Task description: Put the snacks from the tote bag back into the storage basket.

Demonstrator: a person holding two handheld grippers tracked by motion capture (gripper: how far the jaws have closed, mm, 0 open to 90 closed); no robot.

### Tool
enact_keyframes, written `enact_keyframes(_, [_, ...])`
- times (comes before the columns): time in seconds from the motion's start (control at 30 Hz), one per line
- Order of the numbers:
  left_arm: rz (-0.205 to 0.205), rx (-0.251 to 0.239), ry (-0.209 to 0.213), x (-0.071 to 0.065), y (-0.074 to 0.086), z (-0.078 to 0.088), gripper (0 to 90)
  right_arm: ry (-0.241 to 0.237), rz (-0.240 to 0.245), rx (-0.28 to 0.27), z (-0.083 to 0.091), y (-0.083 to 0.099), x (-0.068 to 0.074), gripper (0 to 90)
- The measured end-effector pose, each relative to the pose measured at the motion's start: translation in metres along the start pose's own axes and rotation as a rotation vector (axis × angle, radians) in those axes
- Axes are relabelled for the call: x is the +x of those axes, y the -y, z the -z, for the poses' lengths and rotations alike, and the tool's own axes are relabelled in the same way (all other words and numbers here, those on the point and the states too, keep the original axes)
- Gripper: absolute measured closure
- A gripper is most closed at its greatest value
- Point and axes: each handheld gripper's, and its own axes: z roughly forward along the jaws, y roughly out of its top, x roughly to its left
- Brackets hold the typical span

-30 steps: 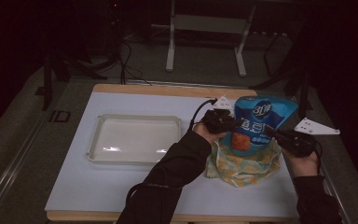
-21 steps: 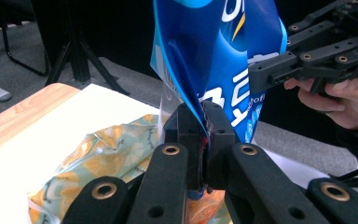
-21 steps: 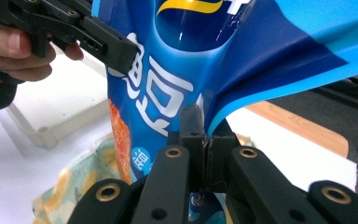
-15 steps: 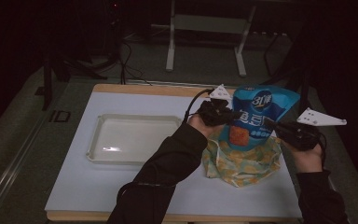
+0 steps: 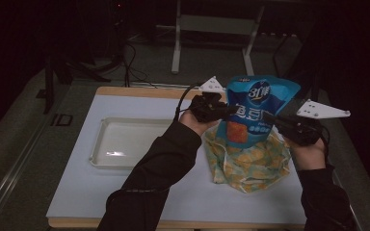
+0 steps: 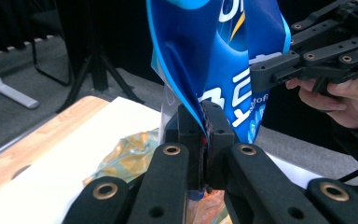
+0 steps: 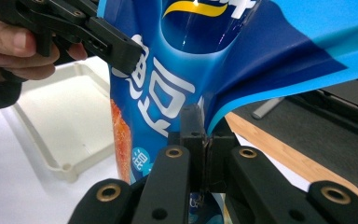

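Note:
A blue snack bag [image 5: 253, 113] with white lettering hangs upright above a yellow-patterned cloth bag [image 5: 248, 161] that lies on the white table top. My left gripper [image 5: 225, 111] is shut on the blue bag's left edge, my right gripper [image 5: 270, 119] on its right edge. In the left gripper view the black jaws [image 6: 204, 135] pinch the blue film [image 6: 214, 56], with the cloth bag [image 6: 123, 158] below. The right gripper view has its jaws [image 7: 204, 135] clamped on the bag's edge [image 7: 182, 60], and the other gripper [image 7: 93, 32] grips the far side.
A shallow white tray [image 5: 125, 142] sits on the left half of the table, also seen beyond the bag [image 7: 70, 116]. The wooden table edge [image 5: 139, 90] runs along the back. Metal stand legs [image 5: 178, 43] and cables stand on the dark floor behind.
Both grippers have risen together with the blue bag held between them, so more of the bag now stands clear above the cloth bag.

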Motion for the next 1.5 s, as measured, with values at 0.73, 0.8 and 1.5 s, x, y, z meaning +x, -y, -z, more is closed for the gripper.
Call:
enact_keyframes(0.73, [0.017,-0.010,-0.069,0.016,0.010,0.068,89.2,-0.062,0.051,-0.022,-0.039,-0.035,0.037,89.4])
enact_keyframes(0.8, [0.018,-0.008,-0.076,0.018,0.013,0.076,89.2,-0.074,0.057,-0.020,-0.048,-0.040,0.046,89.3])
enact_keyframes(1.5, [0.069,-0.013,-0.128,0.042,0.054,0.139,89.0,-0.155,0.092,-0.018,-0.105,-0.051,0.089,89.4])
